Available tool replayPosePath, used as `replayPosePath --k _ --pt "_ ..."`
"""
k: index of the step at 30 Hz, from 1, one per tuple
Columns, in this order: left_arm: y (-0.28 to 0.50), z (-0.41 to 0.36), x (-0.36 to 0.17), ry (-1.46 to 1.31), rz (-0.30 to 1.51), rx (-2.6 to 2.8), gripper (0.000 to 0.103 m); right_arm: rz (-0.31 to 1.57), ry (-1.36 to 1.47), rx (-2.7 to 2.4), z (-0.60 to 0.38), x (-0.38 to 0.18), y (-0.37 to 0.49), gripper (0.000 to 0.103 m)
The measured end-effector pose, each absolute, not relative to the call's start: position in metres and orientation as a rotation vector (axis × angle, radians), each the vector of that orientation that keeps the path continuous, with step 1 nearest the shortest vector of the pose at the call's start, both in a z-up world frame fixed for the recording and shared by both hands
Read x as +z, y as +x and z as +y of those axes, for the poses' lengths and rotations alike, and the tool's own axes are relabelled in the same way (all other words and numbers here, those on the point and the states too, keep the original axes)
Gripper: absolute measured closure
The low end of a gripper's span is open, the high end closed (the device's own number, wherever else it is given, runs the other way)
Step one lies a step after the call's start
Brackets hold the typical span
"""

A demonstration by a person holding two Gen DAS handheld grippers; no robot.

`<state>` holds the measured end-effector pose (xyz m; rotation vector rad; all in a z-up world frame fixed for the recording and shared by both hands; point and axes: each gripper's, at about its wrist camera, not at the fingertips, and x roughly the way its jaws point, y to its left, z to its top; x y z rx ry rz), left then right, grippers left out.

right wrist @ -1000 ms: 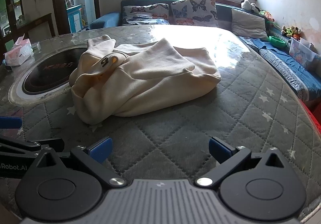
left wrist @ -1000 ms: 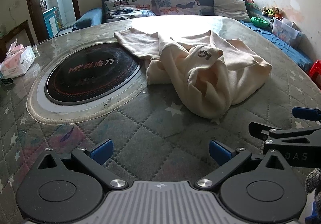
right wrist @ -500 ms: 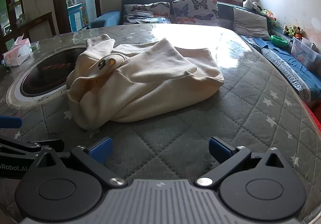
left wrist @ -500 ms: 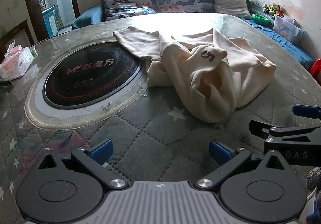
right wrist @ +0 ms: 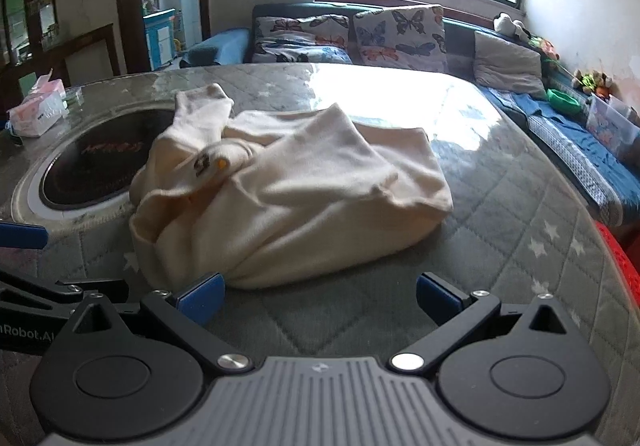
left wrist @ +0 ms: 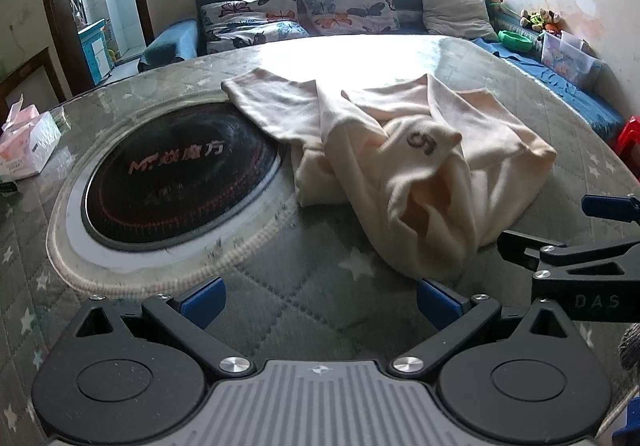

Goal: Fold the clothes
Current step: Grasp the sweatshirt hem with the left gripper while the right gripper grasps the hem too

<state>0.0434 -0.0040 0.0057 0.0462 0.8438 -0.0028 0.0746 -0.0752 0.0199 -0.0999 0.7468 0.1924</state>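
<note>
A cream sweatshirt [left wrist: 408, 166] with a dark "5" mark lies crumpled on the quilted grey table [left wrist: 280, 286]; it also shows in the right wrist view [right wrist: 296, 202]. My left gripper [left wrist: 320, 300] is open and empty, just short of the garment's near bulge. My right gripper [right wrist: 320, 298] is open and empty, its left fingertip [right wrist: 200, 296] close to the garment's near edge. The right gripper also shows at the right edge of the left wrist view [left wrist: 568, 258].
A round black hotplate [left wrist: 176, 182] is set into the table to the left, partly under one sleeve. A tissue box [left wrist: 24, 146] stands at the far left. A sofa with butterfly cushions [left wrist: 320, 10] runs behind the table. A red stool [right wrist: 624, 270] is at the right.
Both grippers have moved forward toward the sweatshirt, which now looks larger and nearer in both views. The garment itself has not moved.
</note>
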Motion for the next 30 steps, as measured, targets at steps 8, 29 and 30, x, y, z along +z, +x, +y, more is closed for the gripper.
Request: replayPosePath --k 8,29,30 --pt "0.074 0.02 0.033 -0.001 0.781 0.014 0.0 0.685 -0.085 0.248 -0.083 0.054 0.11 0.003" --pt "0.207 0.017 0.028 -0.047 0.815 -0.09 0.039 0.805 0.003 0.313 -0.087 0.031 0.271 0.053" --pt "0.212 0.016 0.025 -0.049 0.826 -0.094 0.048 0.815 0.011 0.319 -0.089 0.029 0.273 0.056"
